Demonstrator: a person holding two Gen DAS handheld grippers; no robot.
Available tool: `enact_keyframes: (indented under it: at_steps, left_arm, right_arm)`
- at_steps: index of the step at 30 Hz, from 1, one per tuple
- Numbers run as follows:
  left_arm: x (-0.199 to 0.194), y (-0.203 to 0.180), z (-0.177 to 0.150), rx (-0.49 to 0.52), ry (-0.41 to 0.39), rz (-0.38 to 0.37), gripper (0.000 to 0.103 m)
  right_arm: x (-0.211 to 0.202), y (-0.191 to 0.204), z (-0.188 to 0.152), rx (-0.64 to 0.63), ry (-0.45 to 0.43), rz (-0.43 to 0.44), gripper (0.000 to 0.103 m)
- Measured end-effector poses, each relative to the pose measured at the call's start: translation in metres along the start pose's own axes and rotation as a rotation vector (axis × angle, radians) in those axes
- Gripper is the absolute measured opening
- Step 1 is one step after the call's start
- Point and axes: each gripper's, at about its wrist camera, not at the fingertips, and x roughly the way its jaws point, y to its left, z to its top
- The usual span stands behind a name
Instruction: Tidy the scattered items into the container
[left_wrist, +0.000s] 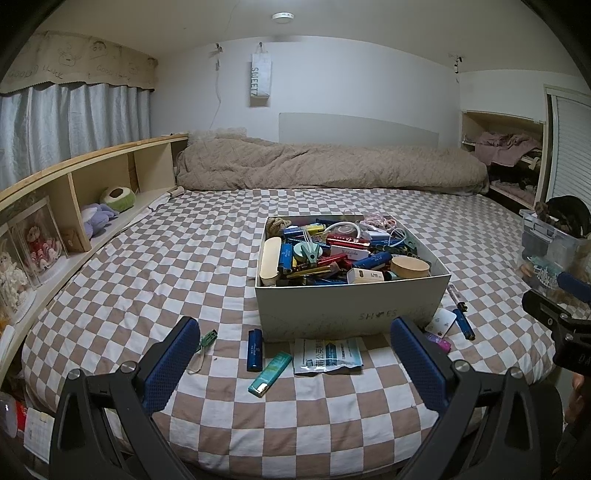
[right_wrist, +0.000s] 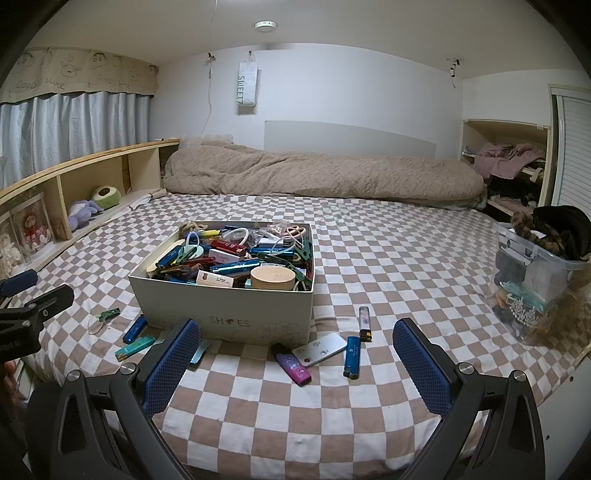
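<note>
A white shoe box (left_wrist: 343, 314) (right_wrist: 229, 317) full of small items stands on the checkered bed. In front of it lie a blue lighter (left_wrist: 254, 349) (right_wrist: 135, 328), a teal lighter (left_wrist: 270, 373) (right_wrist: 135, 347), a white-blue sachet (left_wrist: 327, 356), a green clip (left_wrist: 208, 338) (right_wrist: 109, 314), a purple device (right_wrist: 294, 366), a white card (right_wrist: 319, 349), another blue lighter (right_wrist: 352, 356) and a clear lighter (right_wrist: 364, 318). My left gripper (left_wrist: 291, 363) is open and empty over the near items. My right gripper (right_wrist: 295, 365) is open and empty above the purple device.
A clear plastic bin (right_wrist: 535, 284) (left_wrist: 550, 254) of accessories stands at the bed's right edge. A rolled beige duvet (right_wrist: 321, 177) lies along the far side. A wooden shelf (left_wrist: 92, 192) with plush toys runs along the left.
</note>
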Motion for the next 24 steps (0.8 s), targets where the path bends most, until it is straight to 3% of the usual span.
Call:
enact_keyframes:
  at_steps: [24]
  left_arm:
    - [0.0038,0.0014,-0.0029,0.005,0.001,0.002,0.103]
  right_arm:
    - [0.006,0.001,-0.0031,-0.008,0.007,-0.007,0.103]
